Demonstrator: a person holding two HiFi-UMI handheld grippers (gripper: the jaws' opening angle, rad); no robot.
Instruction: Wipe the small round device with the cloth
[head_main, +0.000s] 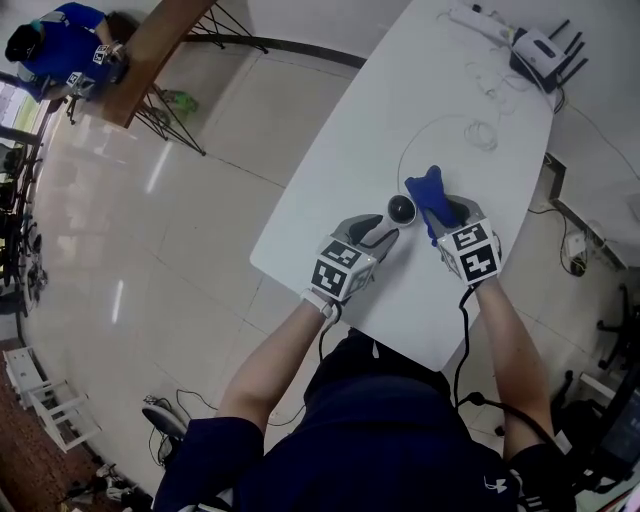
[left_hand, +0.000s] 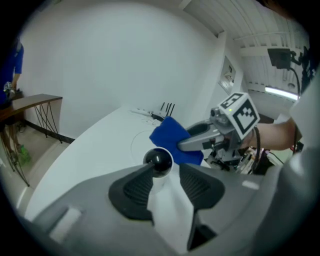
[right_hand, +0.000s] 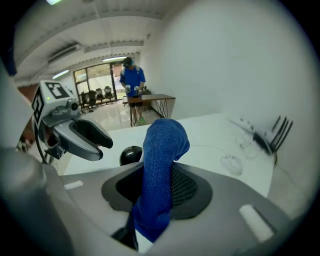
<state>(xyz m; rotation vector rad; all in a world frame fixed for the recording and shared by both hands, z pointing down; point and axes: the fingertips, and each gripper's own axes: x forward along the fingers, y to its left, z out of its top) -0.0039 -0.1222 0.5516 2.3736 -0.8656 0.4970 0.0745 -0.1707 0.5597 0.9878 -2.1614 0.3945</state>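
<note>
Blue cloth (right_hand: 161, 150) pinched in right hand-held gripper (head_main: 450, 212), jaws clamped on it, free end sticking up past the tips. Likely held that way to leave a soft pad for rubbing. Left hand-held gripper (left_hand: 166, 172) with jaws apart, small round device (left_hand: 159, 160) right at the tips: black dome on a white collar, close against one pad, gap on the other side, no real clamp visible. Probably placed there to stop the device sliding on the smooth white desk (head_main: 380, 120) during wiping. Device on near part of desk, between the two grippers, cloth just right of it, contact not clear. Both grippers angled down toward it. Wipe itself judged not started, or barely. No containers anywhere in view, so no contents to report. Far right end of desk: router (head_main: 540, 45) with antennas, well apart from the work. Far left, off the desk: another person (head_main: 60, 45) in blue at a wooden table (head_main: 150, 50).
</note>
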